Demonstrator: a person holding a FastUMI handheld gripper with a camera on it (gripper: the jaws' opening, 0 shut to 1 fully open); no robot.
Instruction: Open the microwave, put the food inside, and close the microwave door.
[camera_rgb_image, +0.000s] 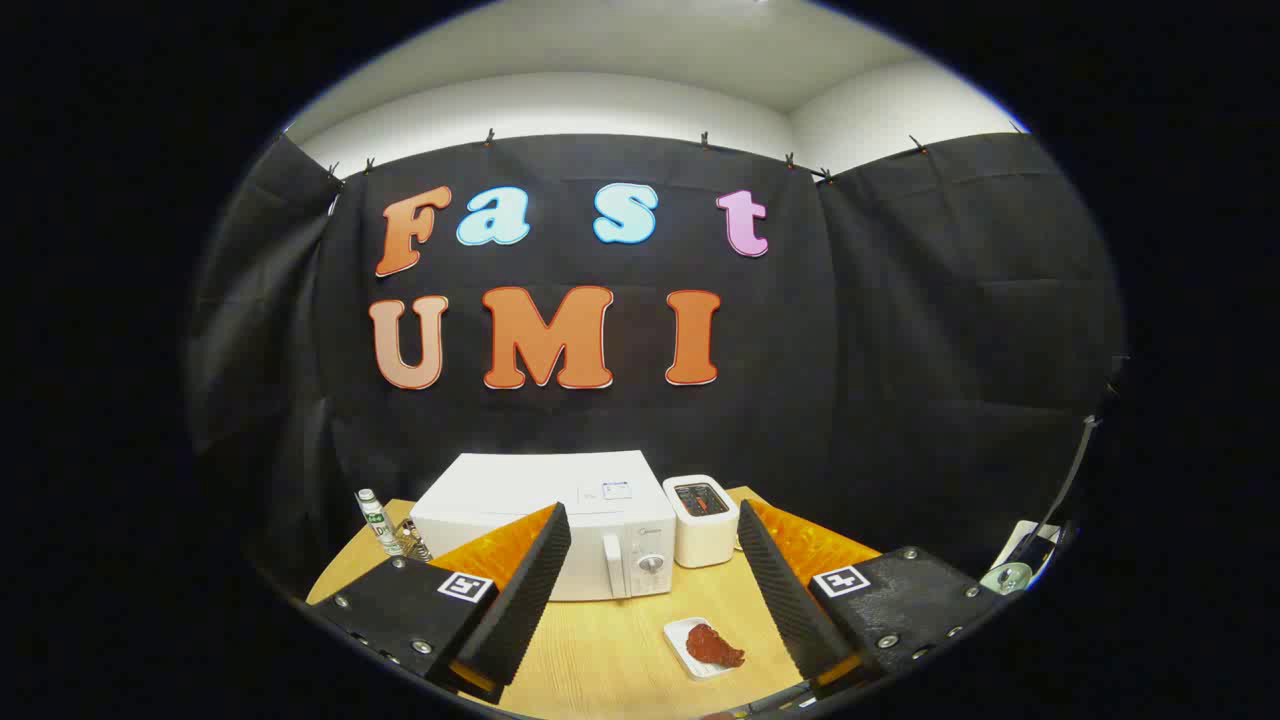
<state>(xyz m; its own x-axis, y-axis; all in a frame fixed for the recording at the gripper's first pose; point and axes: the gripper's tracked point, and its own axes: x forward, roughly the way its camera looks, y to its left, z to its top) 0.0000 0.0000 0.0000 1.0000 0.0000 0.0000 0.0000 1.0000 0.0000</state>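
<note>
I have the gripper (655, 545) held level and pointing forward, its two fingers rising from the bottom of the frame. The left finger (520, 595) leans in from the lower left, the right finger (790, 590) from the lower right, and their tips stand well apart, so the jaws are spread wide with nothing clasped between them. Each finger's base block sits low in the frame and carries a small square marker on top.

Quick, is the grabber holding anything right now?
Gripper: open, holding nothing; the food on its plate lies between the fingers, untouched.
</note>
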